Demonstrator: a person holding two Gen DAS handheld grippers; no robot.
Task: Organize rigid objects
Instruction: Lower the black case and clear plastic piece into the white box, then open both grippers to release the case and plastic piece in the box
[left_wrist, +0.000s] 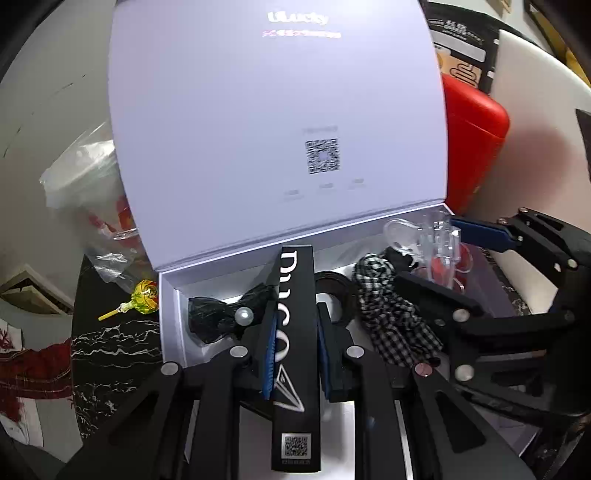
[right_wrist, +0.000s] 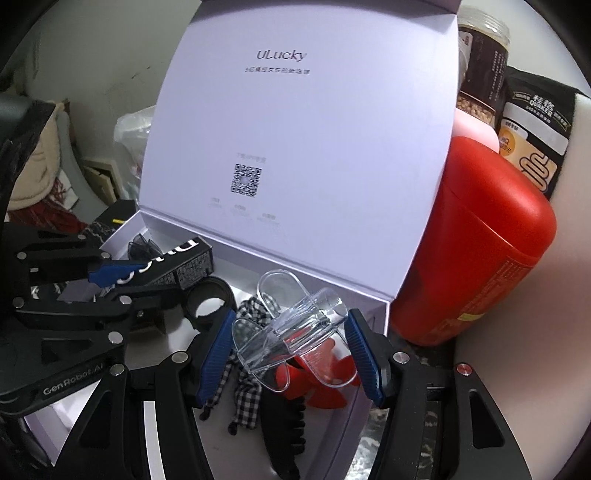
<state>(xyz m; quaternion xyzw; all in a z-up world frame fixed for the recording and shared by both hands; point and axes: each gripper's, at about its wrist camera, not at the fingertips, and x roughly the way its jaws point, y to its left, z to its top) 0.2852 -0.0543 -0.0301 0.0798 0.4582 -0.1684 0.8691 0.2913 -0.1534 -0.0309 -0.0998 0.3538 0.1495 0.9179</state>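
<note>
A white hinged box (left_wrist: 173, 310) stands open, its lid (left_wrist: 273, 122) upright. My left gripper (left_wrist: 295, 354) is shut on a long black carton (left_wrist: 295, 369) with white lettering and holds it over the box's left half. In the box lie a black mesh bow with a pearl (left_wrist: 221, 317), a black ring (left_wrist: 332, 291) and a checked fabric scrunchie (left_wrist: 391, 314). My right gripper (right_wrist: 291, 343) is open around a clear plastic hair claw (right_wrist: 291, 332) at the box's right end (right_wrist: 384, 314), above a red clip (right_wrist: 317, 384) and a black claw clip (right_wrist: 284, 432). The pads do not press on the clear claw.
A red plastic case (right_wrist: 480, 243) stands right of the box, with a dark Quaker bag (right_wrist: 532, 136) and a jar (right_wrist: 480, 66) behind it. A green-yellow lollipop (left_wrist: 140, 299) and a plastic bag (left_wrist: 88, 184) lie left of the box on the dark marbled table (left_wrist: 110, 354).
</note>
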